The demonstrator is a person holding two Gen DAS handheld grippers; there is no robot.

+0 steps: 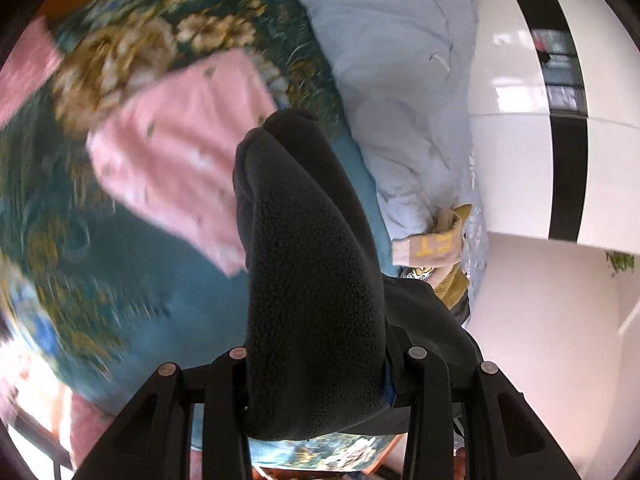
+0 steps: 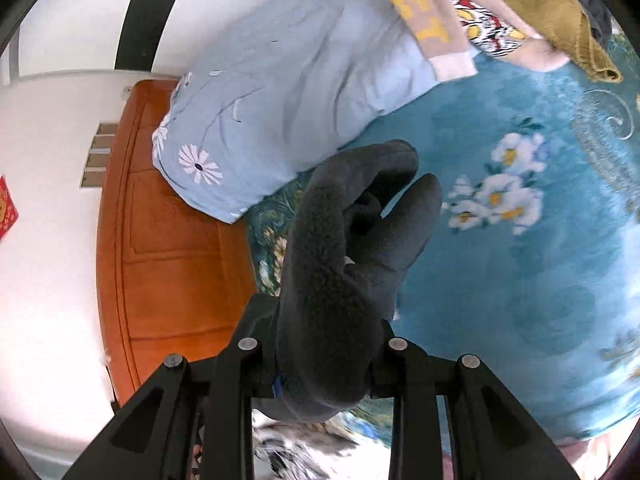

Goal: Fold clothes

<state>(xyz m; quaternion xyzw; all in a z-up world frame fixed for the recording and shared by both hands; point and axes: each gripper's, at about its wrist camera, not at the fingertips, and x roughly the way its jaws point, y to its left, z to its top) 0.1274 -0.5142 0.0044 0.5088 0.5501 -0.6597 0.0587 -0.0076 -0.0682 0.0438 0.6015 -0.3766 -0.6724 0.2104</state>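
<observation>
A dark grey fleece garment [image 1: 312, 280] is bunched between the jaws of my left gripper [image 1: 324, 364], which is shut on it and holds it above the bed. My right gripper [image 2: 320, 356] is shut on another part of the same grey fleece [image 2: 340, 264], also lifted over the bed. The fleece hides both grippers' fingertips. A folded pink garment [image 1: 180, 152] lies on the bedspread to the left in the left wrist view. A pile of unfolded clothes, mustard and beige [image 2: 512, 8], lies at the far edge of the bed.
The bed has a teal floral bedspread [image 2: 520, 280]. A light blue daisy-print quilt [image 2: 280, 100] lies bunched along one side. An orange wooden headboard [image 2: 168, 240] stands against a white wall. White glossy wardrobe panels [image 1: 520, 120] are beside the bed.
</observation>
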